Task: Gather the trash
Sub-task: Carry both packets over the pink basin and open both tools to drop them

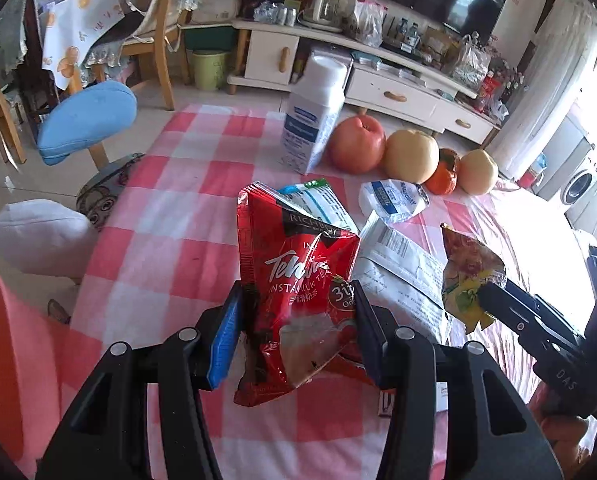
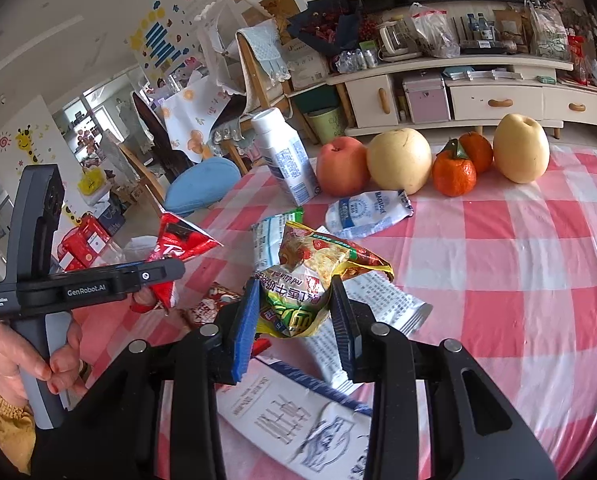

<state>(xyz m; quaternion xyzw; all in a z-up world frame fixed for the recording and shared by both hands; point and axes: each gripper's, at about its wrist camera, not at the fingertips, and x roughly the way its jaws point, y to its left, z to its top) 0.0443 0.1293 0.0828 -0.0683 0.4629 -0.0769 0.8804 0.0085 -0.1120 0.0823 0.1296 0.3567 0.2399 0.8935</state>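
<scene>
The left gripper (image 1: 298, 320) pinches a red milk-tea packet (image 1: 294, 280) across its lower half, both pads pressed into the crumpled foil, so the packet stands up clear of the tablecloth (image 1: 170, 208). The right gripper (image 2: 294, 316) likewise clamps a yellow-green noodle wrapper (image 2: 306, 276) by its bottom edge, its torn top flaring above the jaws. Both pieces seem held aloft for carrying off as trash. More wrappers lie below near the table's near edge: a white printed pouch (image 2: 378, 308) and a small white bag (image 2: 366, 212). The fruit and a milk carton (image 2: 286, 156) sit along the far edge. Both grippers tilt downward, side by side; a hand (image 2: 22, 360) grips the left one's handle.
</scene>
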